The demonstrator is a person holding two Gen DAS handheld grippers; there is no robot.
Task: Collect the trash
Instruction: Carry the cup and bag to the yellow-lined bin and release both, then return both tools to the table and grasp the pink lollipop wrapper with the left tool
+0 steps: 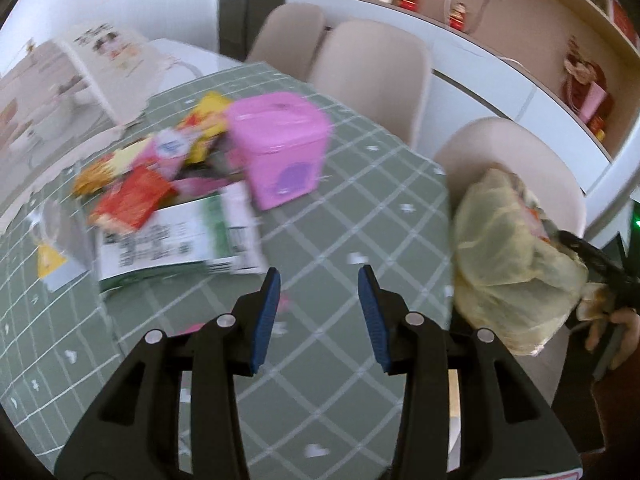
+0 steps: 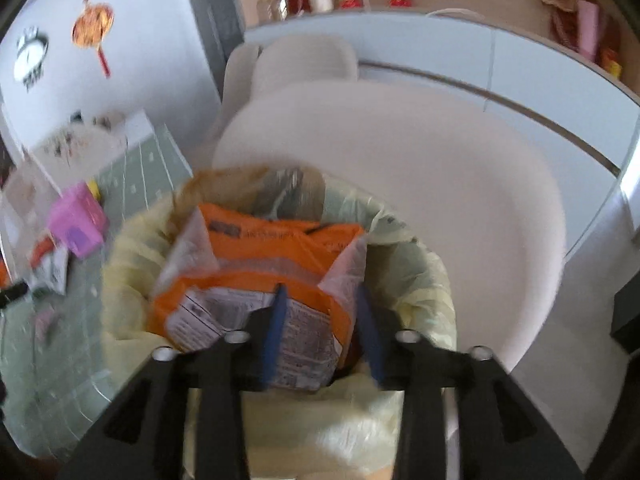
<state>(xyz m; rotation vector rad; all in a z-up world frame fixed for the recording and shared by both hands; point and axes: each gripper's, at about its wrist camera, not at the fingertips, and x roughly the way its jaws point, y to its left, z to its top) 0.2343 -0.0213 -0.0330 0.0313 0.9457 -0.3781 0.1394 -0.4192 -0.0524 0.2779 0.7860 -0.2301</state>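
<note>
- The right claw (image 2: 322,322) hangs over a bin lined with a pale yellow bag (image 2: 416,280), its blue pads (image 2: 276,332) standing apart.
- An orange snack packet (image 2: 260,264) lies on top of the bin's contents; its printed lower end sits between the pads. Whether either pad touches it is blurred.
- More wrappers (image 2: 280,188) show behind the packet, inside the bag.
- Left of the bin, the counter with a green checked cloth (image 2: 148,160) carries a pink box (image 2: 78,222) and scattered packets (image 2: 50,268).
- A beige chair (image 2: 420,168) stands just behind the bin.
- On the white wall hang a clock (image 2: 31,56) and a red-gold ornament (image 2: 93,28).
</note>
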